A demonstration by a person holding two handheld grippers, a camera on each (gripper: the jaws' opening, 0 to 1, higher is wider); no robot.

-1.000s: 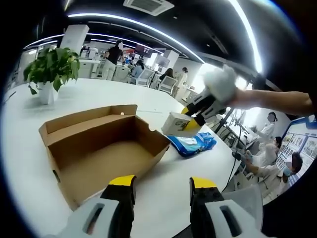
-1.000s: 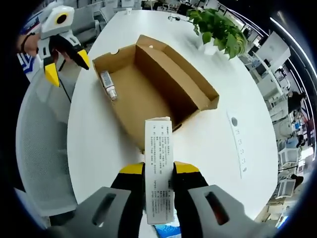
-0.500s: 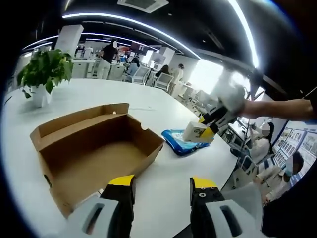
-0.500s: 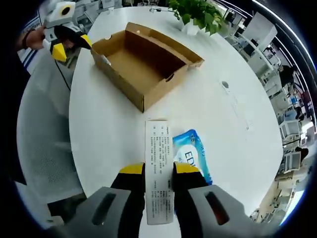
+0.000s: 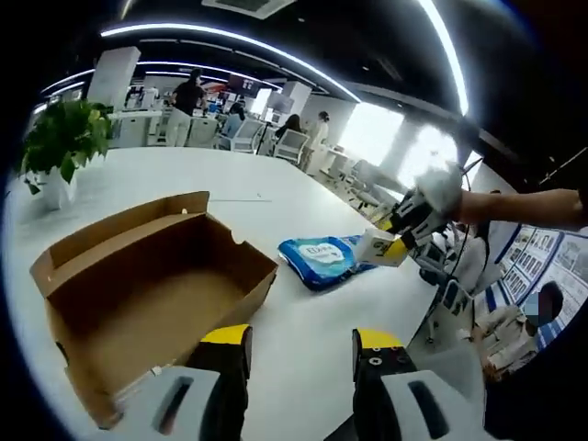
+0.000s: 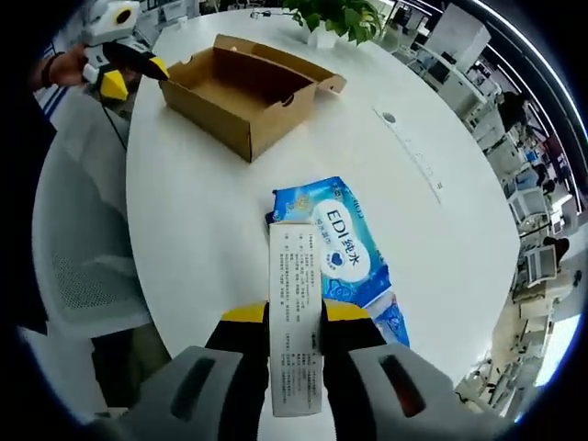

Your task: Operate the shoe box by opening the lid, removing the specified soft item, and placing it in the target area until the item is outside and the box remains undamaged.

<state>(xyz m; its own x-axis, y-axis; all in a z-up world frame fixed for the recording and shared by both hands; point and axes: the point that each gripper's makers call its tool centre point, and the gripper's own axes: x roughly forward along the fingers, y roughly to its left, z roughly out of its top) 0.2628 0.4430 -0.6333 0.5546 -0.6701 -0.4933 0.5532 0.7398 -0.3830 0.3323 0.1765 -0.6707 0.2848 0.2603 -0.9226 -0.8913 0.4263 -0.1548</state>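
Above the white surface (image 6: 202, 211), the right gripper (image 6: 294, 317) is held out over the near edge, its two yellow-tipped fingers (image 6: 244, 317) closed on a small white carton (image 6: 295, 312) printed with fine text; the carton stands lengthwise between them, its upper end reaching past the fingertips toward the blue wet-wipe pack (image 6: 344, 248). That pack (a soft, crinkled pouch with a white label) lies flat on the surface just beyond and partly under the carton's far end, well apart from the shoe box (image 6: 243, 92). The shoe box sits open near the far side of the surface, brown cardboard with its lid folded back, and a potted plant (image 6: 335, 16) stands behind it. In the left gripper view, the left gripper (image 5: 299, 342) hovers low over the surface with its fingers (image 5: 228, 338) apart and nothing between them; the shoe box (image 5: 147, 276) lies just ahead to their left, its interior bare as far as can be seen. From that view the right gripper (image 5: 404, 230) comes in from the right on an outstretched forearm (image 5: 519, 207), holding the carton (image 5: 378, 246) just above the edge of the wet-wipe pack (image 5: 322, 260). Office desks and people fill the background.
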